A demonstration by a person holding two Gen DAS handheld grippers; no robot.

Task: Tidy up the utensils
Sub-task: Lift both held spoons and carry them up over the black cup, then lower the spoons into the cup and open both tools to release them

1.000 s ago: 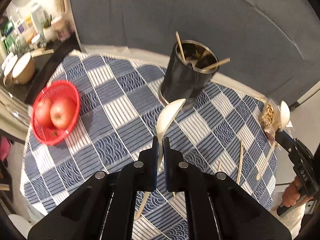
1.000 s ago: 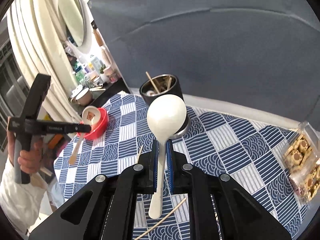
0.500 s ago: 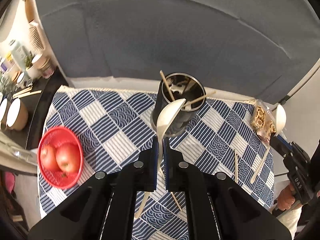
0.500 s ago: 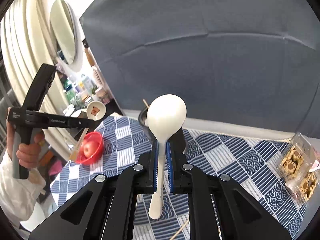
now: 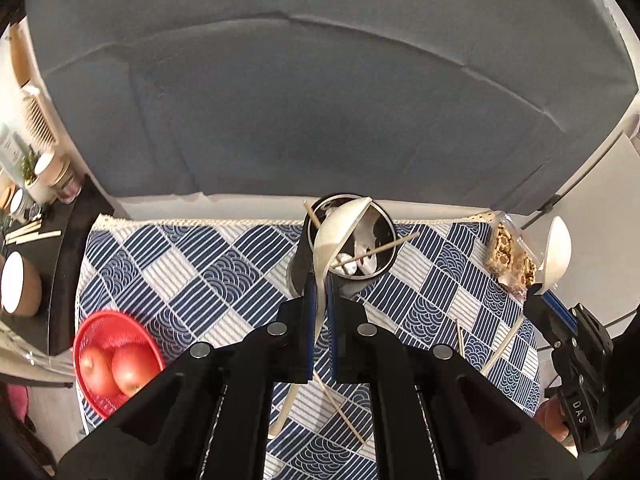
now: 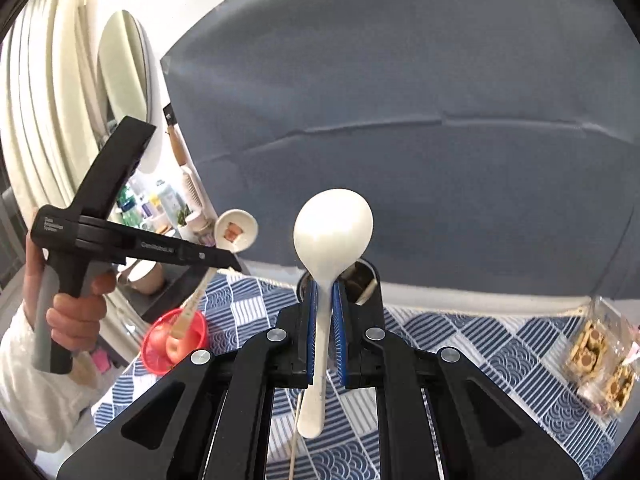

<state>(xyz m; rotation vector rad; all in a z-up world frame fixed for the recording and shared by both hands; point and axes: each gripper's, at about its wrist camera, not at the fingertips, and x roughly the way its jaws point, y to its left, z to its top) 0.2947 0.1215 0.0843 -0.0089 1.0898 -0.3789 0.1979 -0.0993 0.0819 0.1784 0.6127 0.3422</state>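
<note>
My left gripper (image 5: 320, 285) is shut on the handle of a white ceramic spoon (image 5: 340, 224), whose bowl hangs in front of the mouth of the black utensil holder (image 5: 297, 268). The holder has chopsticks (image 5: 384, 246) and white utensils in it. My right gripper (image 6: 325, 292) is shut on a second white spoon (image 6: 332, 232), held bowl up, with the holder (image 6: 370, 270) just behind it. Each gripper also shows in the other's view: the right gripper (image 5: 548, 294) at the table's right edge, the left gripper (image 6: 230, 265) on the left, held by a hand (image 6: 76, 314).
A blue and white checked cloth (image 5: 192, 280) covers the table. Loose chopsticks (image 5: 342, 410) lie on it near the front. A red basket (image 5: 86, 344) with apples sits at the left, a clear snack box (image 5: 508, 252) at the right. A grey backdrop (image 5: 320, 120) stands behind.
Both grippers have risen with their spoons and moved toward the holder. In the left wrist view the spoon's bowl now overlaps the holder's mouth. Neither grip has changed.
</note>
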